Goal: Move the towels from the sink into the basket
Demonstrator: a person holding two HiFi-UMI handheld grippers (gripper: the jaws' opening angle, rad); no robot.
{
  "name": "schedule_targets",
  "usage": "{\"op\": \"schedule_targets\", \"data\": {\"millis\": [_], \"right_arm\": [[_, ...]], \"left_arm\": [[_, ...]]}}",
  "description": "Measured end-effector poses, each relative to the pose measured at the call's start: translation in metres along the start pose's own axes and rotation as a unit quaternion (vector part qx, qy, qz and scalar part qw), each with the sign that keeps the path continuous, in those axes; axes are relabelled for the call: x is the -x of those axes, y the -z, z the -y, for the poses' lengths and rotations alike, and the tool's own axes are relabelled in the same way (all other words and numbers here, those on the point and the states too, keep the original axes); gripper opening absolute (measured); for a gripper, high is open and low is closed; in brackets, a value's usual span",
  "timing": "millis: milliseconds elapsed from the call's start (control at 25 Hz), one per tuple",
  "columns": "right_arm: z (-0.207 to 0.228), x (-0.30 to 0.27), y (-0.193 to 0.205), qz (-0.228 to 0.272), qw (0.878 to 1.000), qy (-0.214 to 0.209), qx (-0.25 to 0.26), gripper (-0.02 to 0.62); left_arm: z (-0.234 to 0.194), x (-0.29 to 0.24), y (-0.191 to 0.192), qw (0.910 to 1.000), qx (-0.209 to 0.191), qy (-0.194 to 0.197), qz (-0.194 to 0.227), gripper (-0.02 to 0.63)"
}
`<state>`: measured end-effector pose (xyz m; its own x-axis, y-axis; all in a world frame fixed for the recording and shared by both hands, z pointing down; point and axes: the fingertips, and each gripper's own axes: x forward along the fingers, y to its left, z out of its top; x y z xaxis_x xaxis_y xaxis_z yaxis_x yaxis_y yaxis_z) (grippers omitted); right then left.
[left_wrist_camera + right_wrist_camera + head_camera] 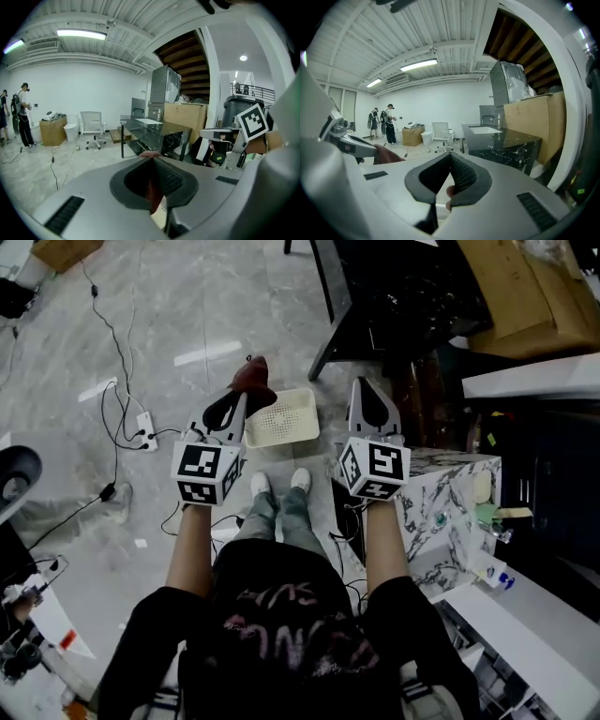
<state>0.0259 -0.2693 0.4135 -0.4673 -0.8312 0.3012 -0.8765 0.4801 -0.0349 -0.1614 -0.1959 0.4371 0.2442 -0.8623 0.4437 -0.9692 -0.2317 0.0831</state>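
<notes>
Towel clamped in the left jaws, near the basket on the floor

Grey marbled floor [187, 315] spreads under the standing person; a black marble surface [403, 287] stands at the far side, and the right gripper view shows a white sink [486, 130] set into it; a marble-patterned cabinet [441, 512] sits at the person's right; a cream perforated basket [281, 418] rests on the floor ahead of the shoes, between the two grippers; the left gripper [241, 399] has its jaws pressed on a reddish-brown towel [253, 376], held in the air just beside the basket's far left corner; the right gripper [367, 390] has its jaws together, tips meeting; a white power strip [146, 427] lies at the left.
</notes>
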Motion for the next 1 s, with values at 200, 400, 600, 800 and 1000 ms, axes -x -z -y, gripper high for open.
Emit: {"op": "schedule_targets", "data": {"millis": [200,400,600,800,1000], "right_arm": [[-0.006,-0.025,0.021,-0.007,1.000,-0.016,-0.006,0.015],[-0.010,-0.042,0.050,-0.019,0.999,-0.027,-0.012,0.015],[-0.012,-0.059,0.086,-0.038,0.998,-0.033,-0.023,0.015],[-0.014,-0.074,0.120,-0.044,0.997,-0.040,-0.040,0.015],[-0.009,-0.096,0.168,-0.053,0.997,-0.038,-0.045,0.015]], "left_arm": [[-0.014,-0.012,0.027,0.9995,0.021,-0.016,-0.017,0.028],[-0.026,-0.029,0.060,0.9982,0.038,-0.026,-0.039,0.028],[-0.032,-0.048,0.101,0.9960,0.057,-0.028,-0.063,0.028],[-0.035,-0.068,0.156,0.9921,0.080,-0.033,-0.091,0.028],[-0.040,-0.098,0.212,0.9890,0.093,-0.036,-0.110,0.028]]}}
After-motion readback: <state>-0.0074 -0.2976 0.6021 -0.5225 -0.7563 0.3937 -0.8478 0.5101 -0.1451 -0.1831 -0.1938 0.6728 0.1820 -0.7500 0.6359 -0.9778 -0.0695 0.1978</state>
